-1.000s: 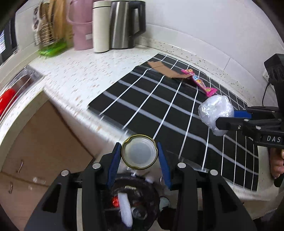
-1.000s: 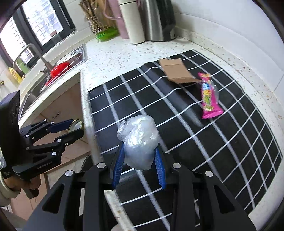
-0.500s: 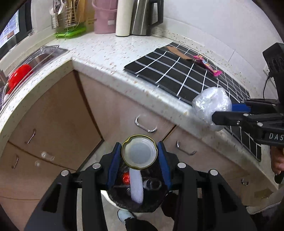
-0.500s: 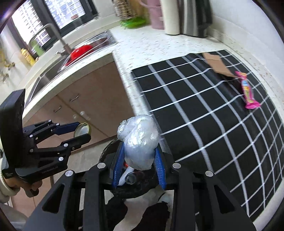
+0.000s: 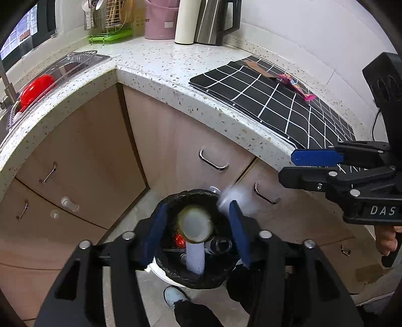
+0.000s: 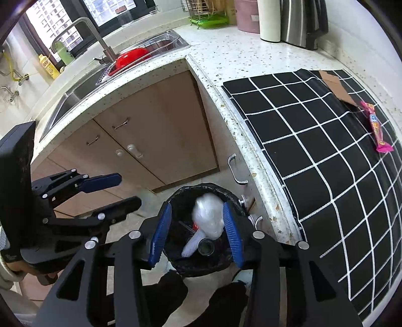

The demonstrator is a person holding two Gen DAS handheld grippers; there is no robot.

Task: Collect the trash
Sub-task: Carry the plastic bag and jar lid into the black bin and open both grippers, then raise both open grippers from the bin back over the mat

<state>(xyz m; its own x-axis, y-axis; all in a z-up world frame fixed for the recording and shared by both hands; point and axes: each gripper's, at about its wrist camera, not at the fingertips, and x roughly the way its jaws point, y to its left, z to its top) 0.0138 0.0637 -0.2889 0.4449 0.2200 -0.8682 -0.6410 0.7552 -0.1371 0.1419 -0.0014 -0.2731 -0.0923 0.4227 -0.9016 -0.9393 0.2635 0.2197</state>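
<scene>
A black-lined trash bin (image 5: 176, 273) (image 6: 179, 201) stands on the floor below the counter, holding bottles and a white tube. My left gripper (image 5: 196, 230) is open above it, and a gold-rimmed jar lid (image 5: 194, 223) falls free between its fingers. My right gripper (image 6: 197, 232) is open over the bin, and a crumpled clear plastic bag (image 6: 209, 217) drops between its fingers; it shows blurred in the left wrist view (image 5: 237, 197). A pink candy wrapper (image 6: 377, 128) (image 5: 295, 86) and a cardboard piece (image 6: 335, 84) (image 5: 258, 68) lie on the black checked mat (image 6: 326, 156).
The speckled counter (image 5: 176, 68) carries a kettle (image 6: 304, 22), a white flask (image 6: 270, 20), a pink container (image 5: 160, 20) and a utensil rack (image 5: 110, 22). A sink (image 6: 105, 75) holds a red bowl (image 6: 130, 56). Wooden cabinet doors (image 5: 88, 161) back the bin.
Both grippers have opened over the bin. The jar lid has left the left gripper and the plastic bag has left the right one; both are falling toward the bin.
</scene>
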